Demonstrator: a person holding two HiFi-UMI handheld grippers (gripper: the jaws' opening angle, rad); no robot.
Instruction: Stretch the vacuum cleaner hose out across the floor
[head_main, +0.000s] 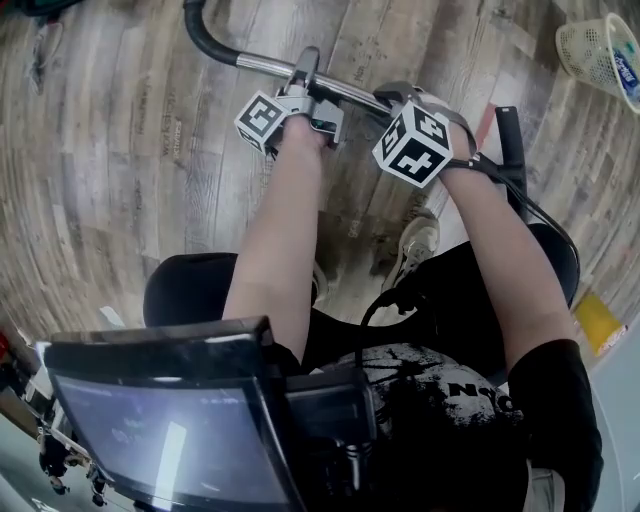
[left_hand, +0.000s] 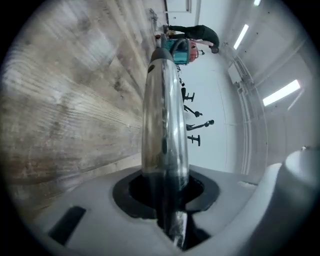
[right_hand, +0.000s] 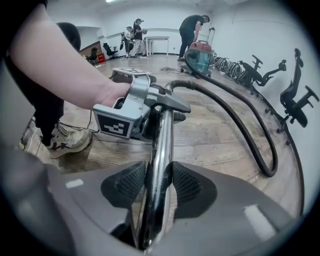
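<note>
The chrome vacuum wand (head_main: 262, 64) lies level over the wooden floor, joined at the far left to the black hose (head_main: 200, 35). My left gripper (head_main: 305, 78) is shut on the wand near its black handle piece (right_hand: 172, 102). My right gripper (head_main: 395, 98) grips the same wand a little to the right. In the right gripper view its ribbed pads (right_hand: 187, 187) press the chrome tube (right_hand: 160, 150) from both sides. In the left gripper view the tube (left_hand: 162, 115) rises from between the jaws. The hose (right_hand: 240, 120) loops across the floor to the teal and red vacuum cleaner (right_hand: 200, 52).
A white mesh basket (head_main: 595, 50) stands at the far right. The person's shoes (head_main: 418, 240) are just below the wand, and a black upright frame (head_main: 510, 150) is at the right. Office chairs (right_hand: 295, 100) line the wall; people (right_hand: 192, 25) stand by the vacuum.
</note>
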